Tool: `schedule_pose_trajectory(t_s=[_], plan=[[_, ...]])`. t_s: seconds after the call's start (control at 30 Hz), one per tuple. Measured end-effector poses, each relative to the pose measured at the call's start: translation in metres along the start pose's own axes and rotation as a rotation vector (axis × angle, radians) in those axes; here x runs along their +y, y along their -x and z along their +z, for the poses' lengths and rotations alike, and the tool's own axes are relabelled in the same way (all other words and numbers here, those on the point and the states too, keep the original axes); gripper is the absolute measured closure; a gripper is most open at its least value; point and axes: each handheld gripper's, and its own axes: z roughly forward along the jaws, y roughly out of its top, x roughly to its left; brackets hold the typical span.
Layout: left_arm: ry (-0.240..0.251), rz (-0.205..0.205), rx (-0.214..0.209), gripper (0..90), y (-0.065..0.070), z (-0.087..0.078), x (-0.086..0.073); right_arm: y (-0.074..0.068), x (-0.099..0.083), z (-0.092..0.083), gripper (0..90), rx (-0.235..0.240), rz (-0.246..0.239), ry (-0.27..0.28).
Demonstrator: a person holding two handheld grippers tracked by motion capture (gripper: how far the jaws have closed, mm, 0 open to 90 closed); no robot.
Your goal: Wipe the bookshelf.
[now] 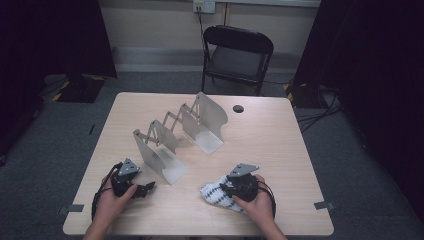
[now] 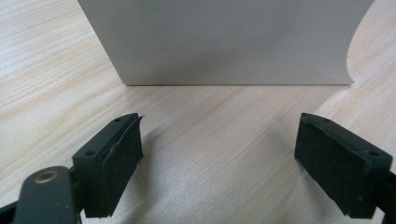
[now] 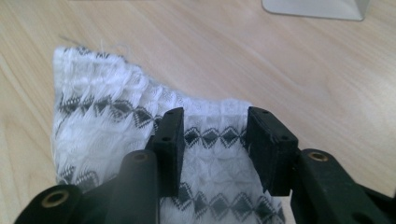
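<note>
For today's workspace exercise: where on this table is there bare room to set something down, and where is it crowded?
Free: the right side beyond the metal rack, and the far-left corner of the table. Crowded: the near edge, with the left gripper, patterned cloth and right gripper.

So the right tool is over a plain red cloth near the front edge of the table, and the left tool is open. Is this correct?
Not quite: the cloth is not plain red. It is white with a black diamond pattern, as the right gripper view shows. The rest holds: the right tool is over it near the front edge of the table, and the left tool is open.
</note>
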Motion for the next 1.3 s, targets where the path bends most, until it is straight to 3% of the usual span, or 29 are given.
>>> schedule_pose_trajectory(t_s=[0.1, 0.37, 0.57, 1.3], plan=[[0.000, 0.000, 0.001, 14.7, 0.000, 0.000, 0.000, 0.002, 0.007, -0.003, 55.1, 0.003, 0.024, 0.028], [0.000, 0.000, 0.000, 14.7, 0.000, 0.000, 0.000, -0.004, 0.039, 0.000, 53.4, 0.003, 0.009, 0.078], [0.000, 0.000, 0.000, 14.7, 0.000, 0.000, 0.000, -0.011, 0.067, 0.010, 52.9, 0.005, -0.035, 0.085], [0.000, 0.000, 0.000, 14.7, 0.000, 0.000, 0.000, -0.028, 0.130, 0.045, 52.7, 0.023, -0.071, 0.108]])
